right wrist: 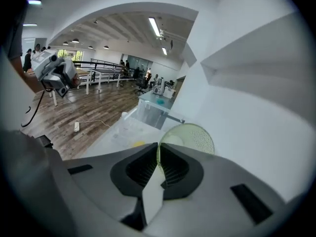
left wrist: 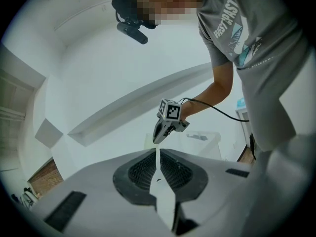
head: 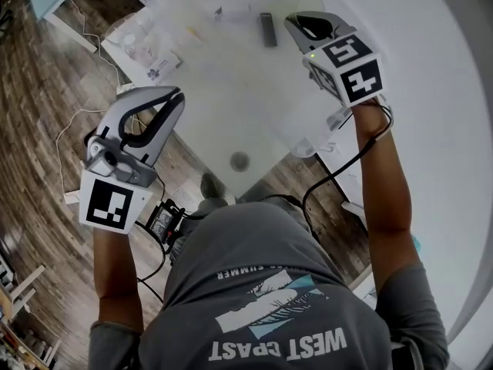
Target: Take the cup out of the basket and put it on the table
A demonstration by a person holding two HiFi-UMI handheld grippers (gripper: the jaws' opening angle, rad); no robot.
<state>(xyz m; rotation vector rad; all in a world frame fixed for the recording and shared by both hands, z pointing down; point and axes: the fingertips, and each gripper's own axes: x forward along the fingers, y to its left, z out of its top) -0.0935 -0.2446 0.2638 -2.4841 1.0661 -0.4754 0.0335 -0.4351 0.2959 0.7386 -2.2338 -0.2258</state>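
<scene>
A pale green perforated basket (right wrist: 190,137) sits on the white table (head: 231,106) near the wall, just beyond my right gripper (right wrist: 158,151). A whitish shape inside its left part may be the cup (right wrist: 171,141); I cannot tell for sure. In the head view the basket (head: 310,5) is a faint round rim behind the right gripper (head: 299,23), which is held over the table's far right with its jaws shut and empty. My left gripper (head: 174,99) hangs over the floor left of the table, its jaws also shut on nothing.
A dark rectangular object (head: 267,29) lies on the table near the right gripper. A small grey disc (head: 239,161) sits near the table's front corner. Clear plastic containers (head: 146,41) stand at the table's left end. Cables (head: 73,129) trail across the wooden floor.
</scene>
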